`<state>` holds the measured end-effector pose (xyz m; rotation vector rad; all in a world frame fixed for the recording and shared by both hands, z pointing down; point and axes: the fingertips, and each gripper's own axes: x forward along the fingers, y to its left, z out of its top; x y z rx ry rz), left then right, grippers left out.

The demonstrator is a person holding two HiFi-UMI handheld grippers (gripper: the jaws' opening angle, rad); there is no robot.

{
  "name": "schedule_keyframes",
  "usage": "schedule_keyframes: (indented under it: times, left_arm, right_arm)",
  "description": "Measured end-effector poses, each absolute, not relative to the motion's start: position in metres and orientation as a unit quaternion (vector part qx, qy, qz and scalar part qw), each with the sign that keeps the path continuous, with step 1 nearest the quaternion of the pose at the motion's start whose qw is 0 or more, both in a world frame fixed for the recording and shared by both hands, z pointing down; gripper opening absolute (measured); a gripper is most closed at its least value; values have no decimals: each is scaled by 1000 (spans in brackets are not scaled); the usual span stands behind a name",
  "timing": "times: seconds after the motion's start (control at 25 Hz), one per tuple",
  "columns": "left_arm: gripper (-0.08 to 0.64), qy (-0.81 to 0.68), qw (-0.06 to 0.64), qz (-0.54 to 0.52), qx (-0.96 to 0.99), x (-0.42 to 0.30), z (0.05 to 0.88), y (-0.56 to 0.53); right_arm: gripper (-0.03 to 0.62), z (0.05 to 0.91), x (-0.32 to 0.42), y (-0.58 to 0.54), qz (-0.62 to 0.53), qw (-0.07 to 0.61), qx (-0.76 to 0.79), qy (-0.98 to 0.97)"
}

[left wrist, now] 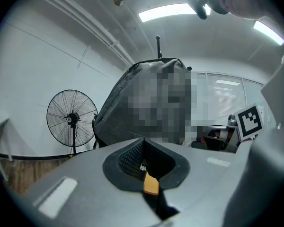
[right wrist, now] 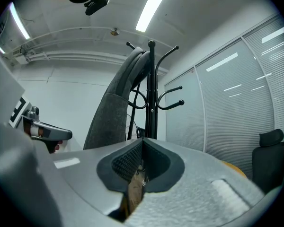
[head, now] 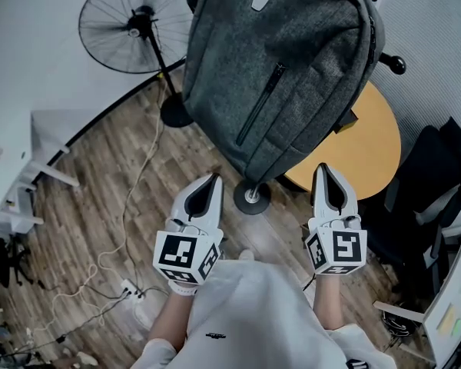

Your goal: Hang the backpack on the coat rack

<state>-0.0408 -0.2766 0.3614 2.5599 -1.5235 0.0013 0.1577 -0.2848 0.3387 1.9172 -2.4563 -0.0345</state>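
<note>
Grey backpack (head: pixel 280 68) hung high on coat rack (right wrist: pixel 152 89), clear of floor (head: pixel 100 206), 2 grippers side by side near it, left gripper (head: pixel 213 180) jaws pressed together, empty, right gripper (head: pixel 323 169) jaws pressed together, empty

From my head camera I look steeply down on the backpack (head: pixel 280 68); both gripper cameras face level along their jaws, close by, sharing that same backpack.
</note>
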Motion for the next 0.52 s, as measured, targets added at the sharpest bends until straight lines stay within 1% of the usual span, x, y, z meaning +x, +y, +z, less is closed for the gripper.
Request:
schedule_keyframes:
  times: [0.52]
  left_arm:
    - [17,-507,83,3,858,-38,364,-279]
  right_arm:
    - [-8,340,161,-284,-9,11,618,-786]
